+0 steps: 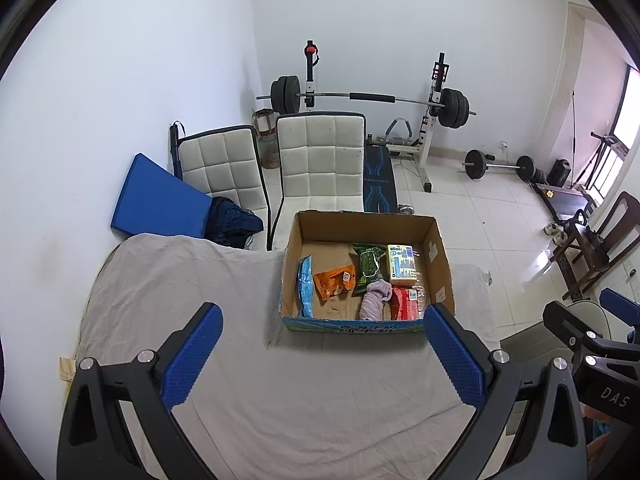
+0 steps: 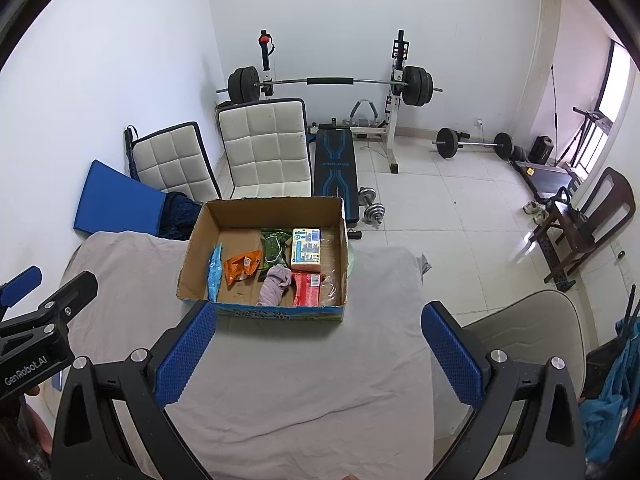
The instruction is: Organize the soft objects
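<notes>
An open brown cardboard box with a blue printed front (image 1: pixel 434 256) (image 2: pixel 200 236) sits on a desk draped in wrinkled grey cloth (image 1: pixel 180 280) (image 2: pixel 132 276). From the left wrist view the box lies at about 12 o'clock, just beyond the gripper; from the right wrist view, at about 11 o'clock.

Inside, from 9 to 3 o'clock, lie a light-blue plastic pack (image 1: pixel 305 286) (image 2: pixel 215 270) on edge against the wall, a crumpled orange snack bag (image 1: pixel 334 280) (image 2: pixel 240 266), a green printed pouch (image 1: pixel 367 266) (image 2: pixel 274 248), a bunched lilac cloth (image 1: pixel 374 298) (image 2: pixel 274 284), a pale yellow sponge block with a blue label (image 1: pixel 401 270) (image 2: pixel 306 250) and a red packet (image 1: pixel 406 304) (image 2: pixel 306 290). The red packet's near end is cut off by the box front, and a clear wrapper beside it is hard to make out.

The left gripper (image 1: pixel 320 356) hangs over the cloth, blue-padded jaws spread wide and holding nothing. The right gripper (image 2: pixel 320 354) is likewise spread and empty, its right finger over the desk's edge.
</notes>
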Action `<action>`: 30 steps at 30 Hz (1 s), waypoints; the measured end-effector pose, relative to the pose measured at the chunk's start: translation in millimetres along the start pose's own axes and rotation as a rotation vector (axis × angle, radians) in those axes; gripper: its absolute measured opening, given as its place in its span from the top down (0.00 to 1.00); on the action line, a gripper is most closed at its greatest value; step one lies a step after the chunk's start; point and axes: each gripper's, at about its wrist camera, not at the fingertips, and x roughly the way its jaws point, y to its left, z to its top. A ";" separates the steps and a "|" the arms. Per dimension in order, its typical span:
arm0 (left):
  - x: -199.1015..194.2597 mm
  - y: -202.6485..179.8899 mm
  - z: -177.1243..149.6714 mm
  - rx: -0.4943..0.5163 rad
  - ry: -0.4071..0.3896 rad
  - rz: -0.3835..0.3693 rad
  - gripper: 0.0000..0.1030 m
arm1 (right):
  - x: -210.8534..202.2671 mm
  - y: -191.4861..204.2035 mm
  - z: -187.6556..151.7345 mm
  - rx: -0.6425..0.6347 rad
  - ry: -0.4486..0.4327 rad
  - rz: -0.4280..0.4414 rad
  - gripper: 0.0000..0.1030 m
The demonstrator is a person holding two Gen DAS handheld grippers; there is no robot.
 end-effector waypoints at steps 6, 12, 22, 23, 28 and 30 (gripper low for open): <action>1.0 -0.5 0.3 0.001 0.002 0.000 0.00 | 0.7 1.0 0.6 -0.004 0.000 -0.003 0.00; 1.6 -0.9 0.1 -0.002 0.004 -0.003 0.00 | 4.1 3.0 0.5 -0.010 0.000 0.002 0.00; 3.0 -2.6 -1.8 -0.004 0.000 -0.002 0.00 | 6.0 2.0 0.0 -0.017 -0.006 0.000 0.00; 3.2 -3.5 -2.3 -0.005 0.000 -0.002 0.00 | 5.0 1.7 -0.6 -0.018 -0.007 0.000 0.00; 3.8 -4.8 -2.6 -0.004 0.002 -0.001 0.00 | 5.5 2.0 -1.1 -0.021 -0.011 -0.004 0.00; 2.9 -4.0 -2.9 -0.005 0.000 -0.001 0.00 | 4.7 1.2 -0.7 -0.021 -0.011 -0.005 0.00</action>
